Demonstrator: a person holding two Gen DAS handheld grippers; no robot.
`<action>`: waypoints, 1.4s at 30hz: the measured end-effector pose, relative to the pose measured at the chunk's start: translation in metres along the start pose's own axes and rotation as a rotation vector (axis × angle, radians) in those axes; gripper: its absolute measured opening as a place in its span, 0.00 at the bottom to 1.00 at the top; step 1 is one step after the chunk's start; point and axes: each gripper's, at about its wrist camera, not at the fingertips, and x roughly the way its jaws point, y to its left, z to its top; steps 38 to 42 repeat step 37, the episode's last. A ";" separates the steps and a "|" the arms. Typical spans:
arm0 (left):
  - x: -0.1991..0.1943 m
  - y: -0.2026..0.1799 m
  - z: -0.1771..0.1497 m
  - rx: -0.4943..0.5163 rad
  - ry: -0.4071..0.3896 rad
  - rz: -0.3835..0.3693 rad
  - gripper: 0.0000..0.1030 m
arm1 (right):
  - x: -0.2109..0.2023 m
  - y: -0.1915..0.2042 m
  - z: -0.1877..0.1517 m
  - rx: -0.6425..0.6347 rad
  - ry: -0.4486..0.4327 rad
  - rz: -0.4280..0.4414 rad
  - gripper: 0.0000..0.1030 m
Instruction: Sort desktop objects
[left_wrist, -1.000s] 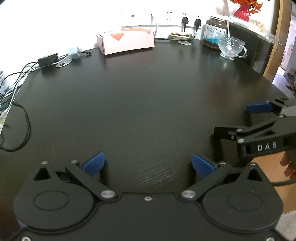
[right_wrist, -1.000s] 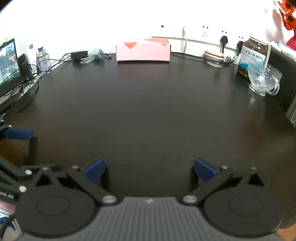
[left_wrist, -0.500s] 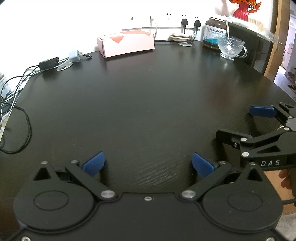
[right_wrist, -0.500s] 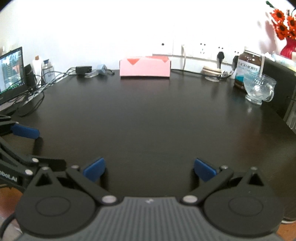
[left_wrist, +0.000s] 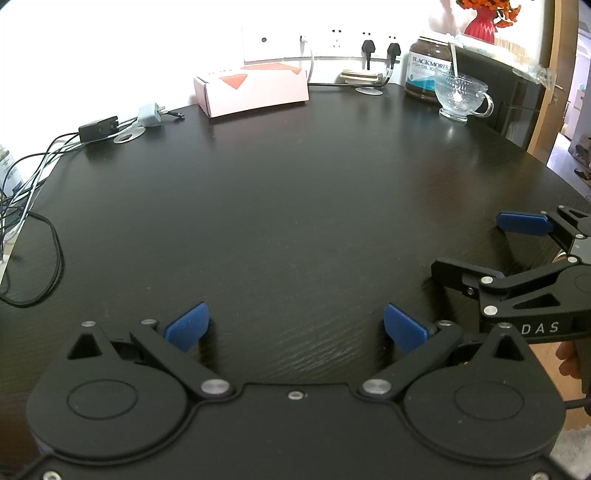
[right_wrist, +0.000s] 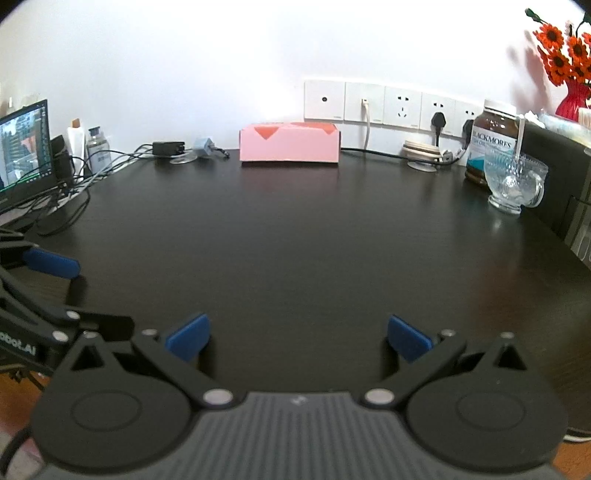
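open desk centre (right_wrist: 295, 251), pink box (right_wrist: 289, 143), glass cup (right_wrist: 514, 181) along far edge

Along the far edge of the table (right_wrist: 295, 266), against the wall: tissue box (right_wrist: 289, 143) at the middle. Left of the box: plug adapter (right_wrist: 204, 144), then charger brick (right_wrist: 168, 148), cables (right_wrist: 70, 201), screen (right_wrist: 23, 146). Right of the box: jar (right_wrist: 494, 142), with cup (right_wrist: 514, 182) just before the jar.
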 end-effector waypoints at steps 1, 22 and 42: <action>0.000 0.000 0.000 0.000 0.000 0.000 1.00 | 0.000 0.000 0.000 0.000 0.000 0.000 0.99; 0.003 0.001 0.001 0.021 -0.014 -0.023 1.00 | 0.000 0.004 0.000 0.003 0.004 -0.004 0.99; 0.003 0.002 0.001 0.030 -0.024 -0.036 1.00 | 0.006 -0.005 0.004 -0.007 0.006 0.012 0.99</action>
